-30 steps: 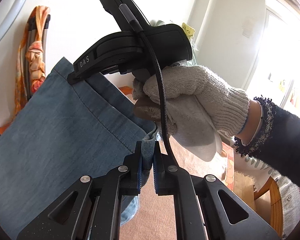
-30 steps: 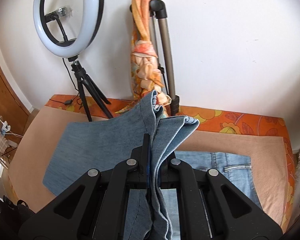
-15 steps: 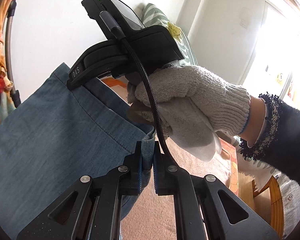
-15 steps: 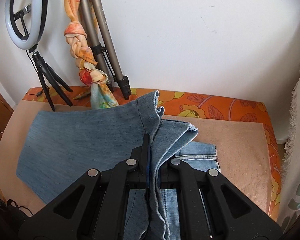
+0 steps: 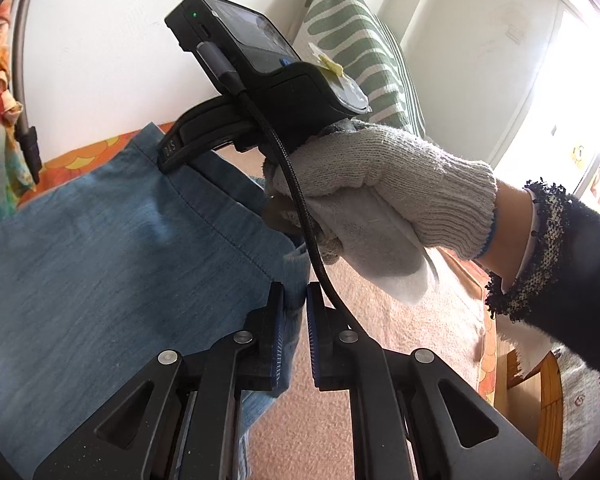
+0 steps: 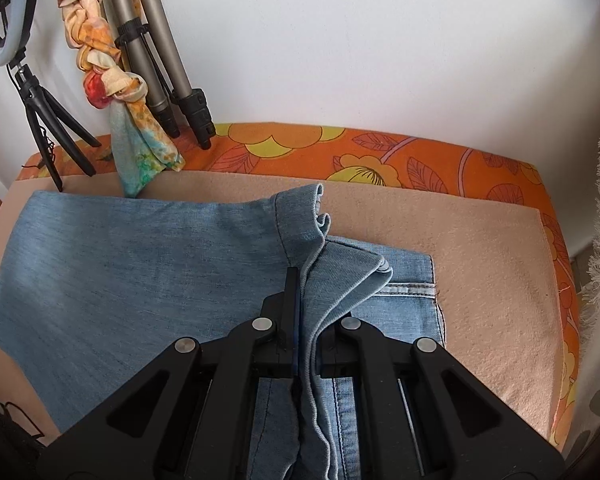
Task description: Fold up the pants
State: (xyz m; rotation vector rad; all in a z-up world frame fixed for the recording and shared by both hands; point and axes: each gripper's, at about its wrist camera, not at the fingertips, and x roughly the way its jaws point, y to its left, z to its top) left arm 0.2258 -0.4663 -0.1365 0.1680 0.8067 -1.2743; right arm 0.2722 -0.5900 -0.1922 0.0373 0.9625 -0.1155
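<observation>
Pants [image 6: 140,280]: blue denim, spread on tan blanket [image 6: 492,280], hem end lifted and doubled over the lower layer.
Right gripper [image 6: 304,308]: pinched tight on bunched hem layers, near the camera.
Left gripper [image 5: 296,320]: clamped on a denim edge, cloth between the pads.
Right hand [image 5: 380,192]: knit-gloved, wrapped round the right gripper's handle, beyond the left pads.
Orange floral cover [image 6: 380,152]: under the blanket, along the wall.
Tripod legs [image 6: 172,80]: far left corner, knotted scarf [image 6: 112,88] hanging beside.
</observation>
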